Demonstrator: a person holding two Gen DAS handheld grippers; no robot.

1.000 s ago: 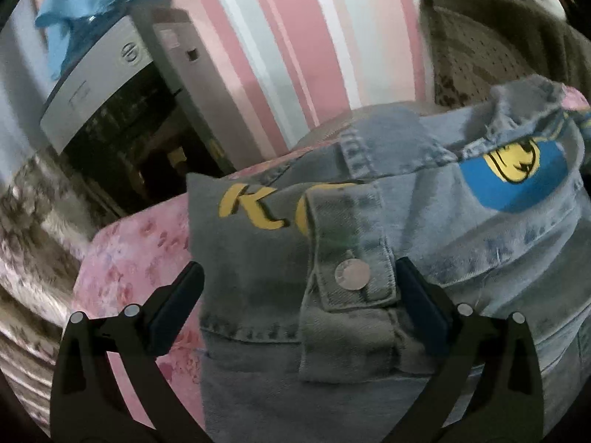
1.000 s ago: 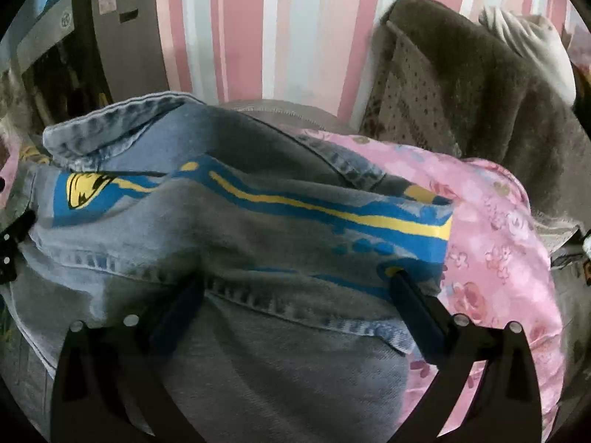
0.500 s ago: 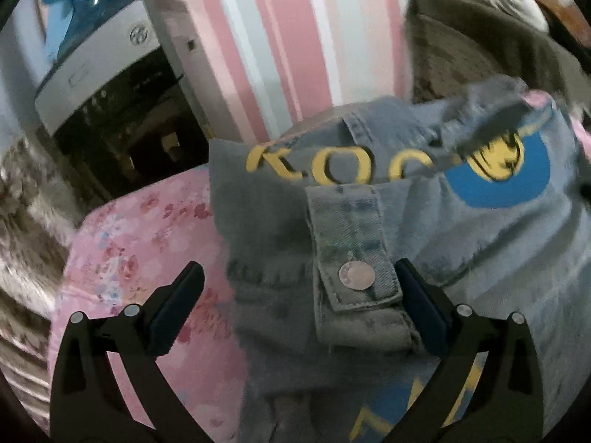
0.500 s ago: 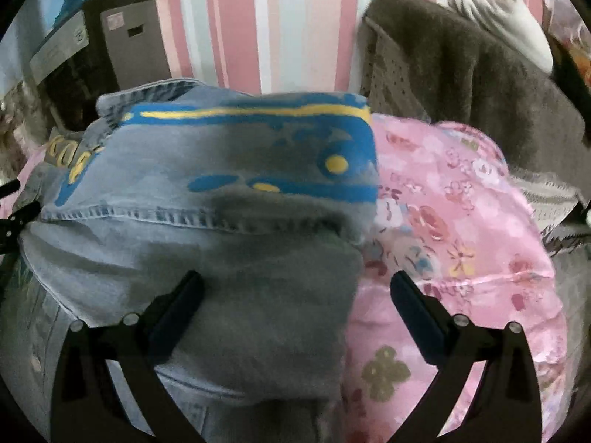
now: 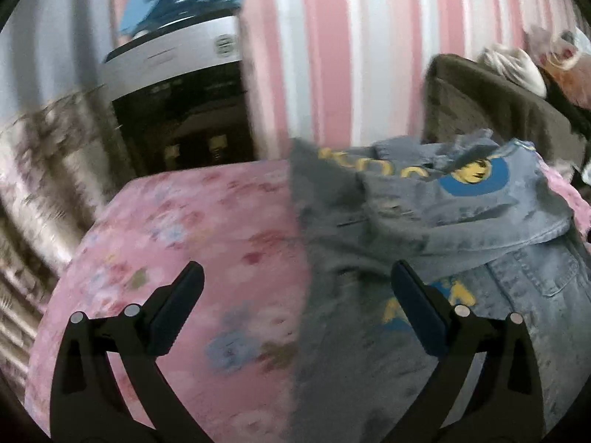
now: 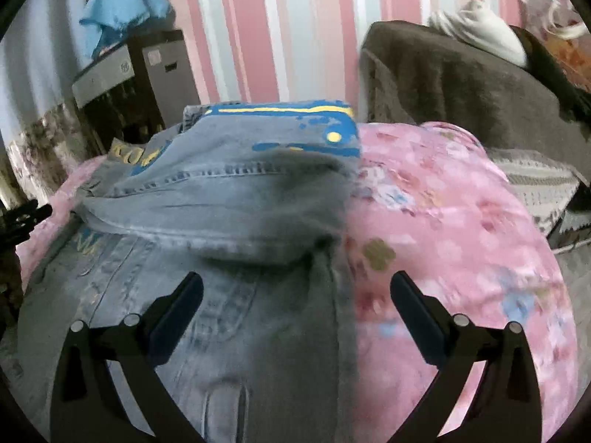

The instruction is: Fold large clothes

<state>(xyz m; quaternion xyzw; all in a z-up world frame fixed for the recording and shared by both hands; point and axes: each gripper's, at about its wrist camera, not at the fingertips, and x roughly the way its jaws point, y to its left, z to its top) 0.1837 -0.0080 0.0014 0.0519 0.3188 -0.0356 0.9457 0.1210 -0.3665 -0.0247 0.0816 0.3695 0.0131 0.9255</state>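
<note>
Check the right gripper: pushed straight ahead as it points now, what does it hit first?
Most likely the denim jacket. The right gripper is open and straddles the jacket's right edge, with the folded-over layer bulging just ahead. Its right finger sits over the pink floral bedspread. Depth is unclear.
</note>
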